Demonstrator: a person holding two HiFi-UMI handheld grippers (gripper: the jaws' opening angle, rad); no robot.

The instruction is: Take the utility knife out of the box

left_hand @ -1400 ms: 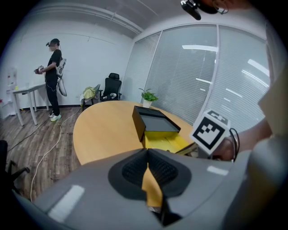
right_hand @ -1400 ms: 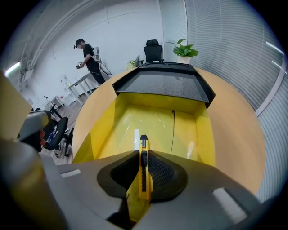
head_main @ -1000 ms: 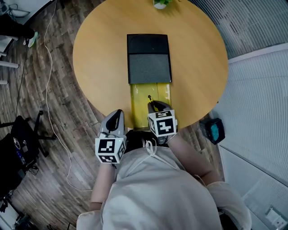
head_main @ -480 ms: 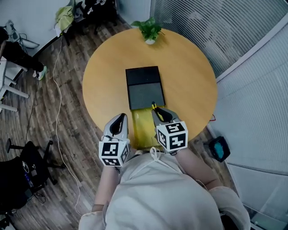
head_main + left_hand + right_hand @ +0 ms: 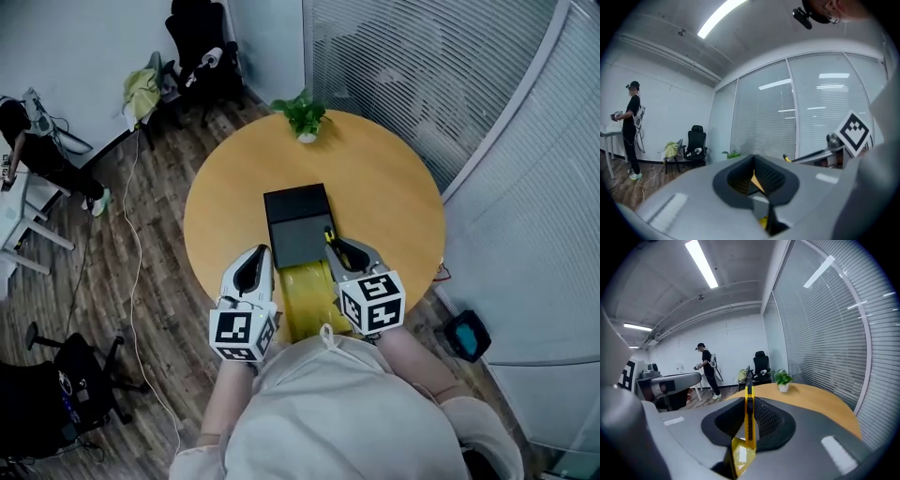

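The right gripper pinches a slim yellow utility knife above the round wooden table. The left gripper, over the table's near edge, has its jaws pressed together.

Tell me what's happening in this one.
A person stands over a round wooden table with a gripper in each hand. The right gripper is clamped on a yellow utility knife, held in the air above the table and out of the open black box. The left gripper holds nothing, its jaws close together. A flat yellow item lies on the table just in front of the box.
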